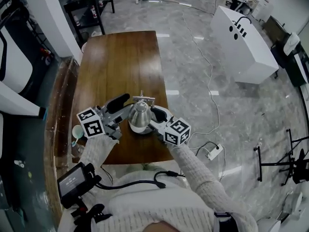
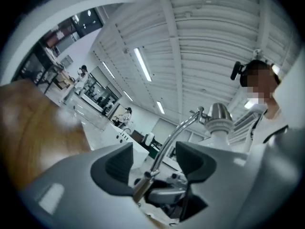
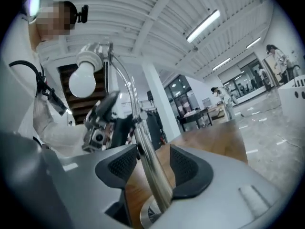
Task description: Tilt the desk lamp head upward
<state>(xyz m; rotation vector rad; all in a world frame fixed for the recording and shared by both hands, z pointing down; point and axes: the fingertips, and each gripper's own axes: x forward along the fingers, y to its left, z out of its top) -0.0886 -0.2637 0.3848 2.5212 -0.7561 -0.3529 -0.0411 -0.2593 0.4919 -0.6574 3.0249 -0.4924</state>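
A desk lamp with a shiny metal head (image 1: 139,113) stands on its round base (image 1: 140,128) near the front edge of the wooden table (image 1: 116,62). My left gripper (image 1: 124,113) reaches in from the left and my right gripper (image 1: 153,120) from the right, both low beside the lamp. In the left gripper view the lamp's thin metal arm (image 2: 175,133) rises between the open jaws of the left gripper (image 2: 155,159), with gaps on both sides. In the right gripper view the stem (image 3: 148,162) runs between the open right gripper (image 3: 151,164), and the white bulb (image 3: 83,80) hangs upper left.
A small white cup (image 1: 77,131) sits at the table's left front corner. On the marble floor to the right are a white cabinet (image 1: 244,42), a cable with a power strip (image 1: 214,152) and a black stand (image 1: 285,164). A dark desk (image 1: 89,3) stands at the back.
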